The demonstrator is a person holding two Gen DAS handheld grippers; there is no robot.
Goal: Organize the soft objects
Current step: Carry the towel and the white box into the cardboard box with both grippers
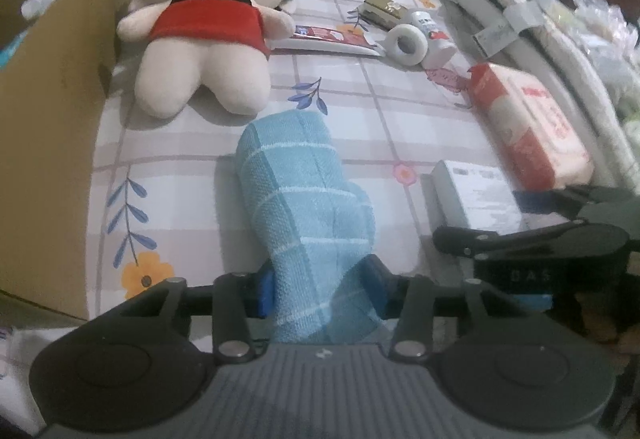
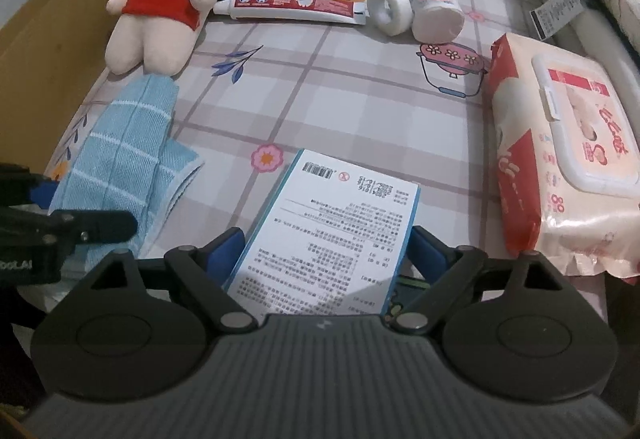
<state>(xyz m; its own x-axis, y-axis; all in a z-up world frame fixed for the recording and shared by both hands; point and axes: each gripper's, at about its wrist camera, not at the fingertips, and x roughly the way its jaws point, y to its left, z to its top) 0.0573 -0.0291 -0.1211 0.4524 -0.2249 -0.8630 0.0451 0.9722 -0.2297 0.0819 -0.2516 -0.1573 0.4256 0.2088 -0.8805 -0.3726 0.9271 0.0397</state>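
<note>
Closest to my left camera is the blue checked towel (image 1: 308,215), rolled up loosely, with its near end pinched between the blue pads of the left gripper (image 1: 320,297); the rest of it lies on the plaid tablecloth (image 1: 200,175), pointing toward the plush doll (image 1: 204,27). The cardboard box (image 1: 56,111) stands just left of both, so I'm guessing that's where the soft stuff goes. My right gripper (image 2: 326,253) is spread around a white printed carton (image 2: 332,227), fingers on either side, and I honestly can't say whether they're touching it yet, so I'd call it not squeezing. The carton isn't soft, so I'd leave it alone. For the towel, I'd lift straight up before swinging left, high enough that the dangling end clears the box wall, and keep the pinch firm since the roll looks ready to unwind. I'd also watch the doll's legs, which sit near the towel's far end. The wet wipes pack (image 2: 560,155) lies well off right.
</note>
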